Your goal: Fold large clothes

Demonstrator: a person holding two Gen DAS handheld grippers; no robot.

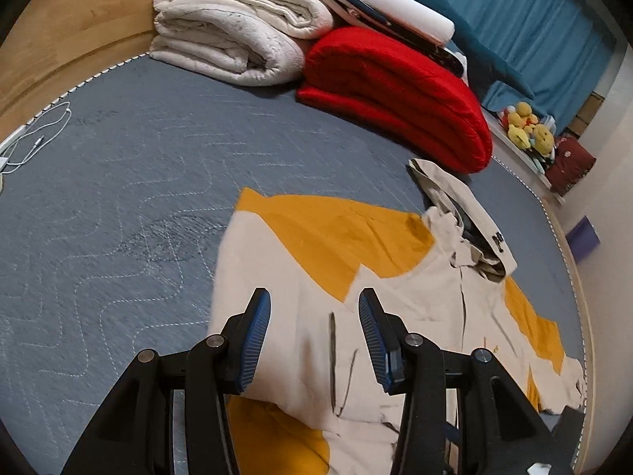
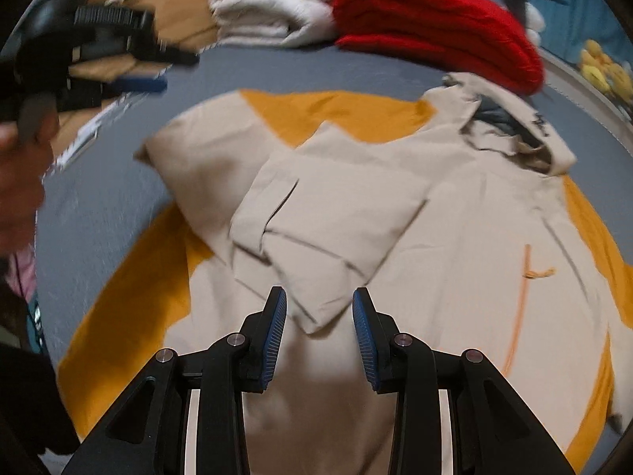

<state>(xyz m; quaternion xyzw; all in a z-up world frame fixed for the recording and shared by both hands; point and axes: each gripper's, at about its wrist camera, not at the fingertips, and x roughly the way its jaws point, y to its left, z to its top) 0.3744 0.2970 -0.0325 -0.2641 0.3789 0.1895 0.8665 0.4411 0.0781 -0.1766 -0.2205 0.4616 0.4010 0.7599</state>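
Nothing is being gripped: both the left claw and right claw are being held open over the jacket (one sleeve folded across); the far right sleeve is judged next.

Bare grey mattress lies open left of the jacket. Beyond the jacket, folded white blanket and red quilt block the far side; the red quilt touches the hood.

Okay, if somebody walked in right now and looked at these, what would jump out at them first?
Probably the beige and mustard-yellow hooded jacket spread on the grey quilted bed, one sleeve folded across its chest. Next, the bright red folded blanket at the far end beside a cream one. Both open grippers, left and right, hover over the jacket.
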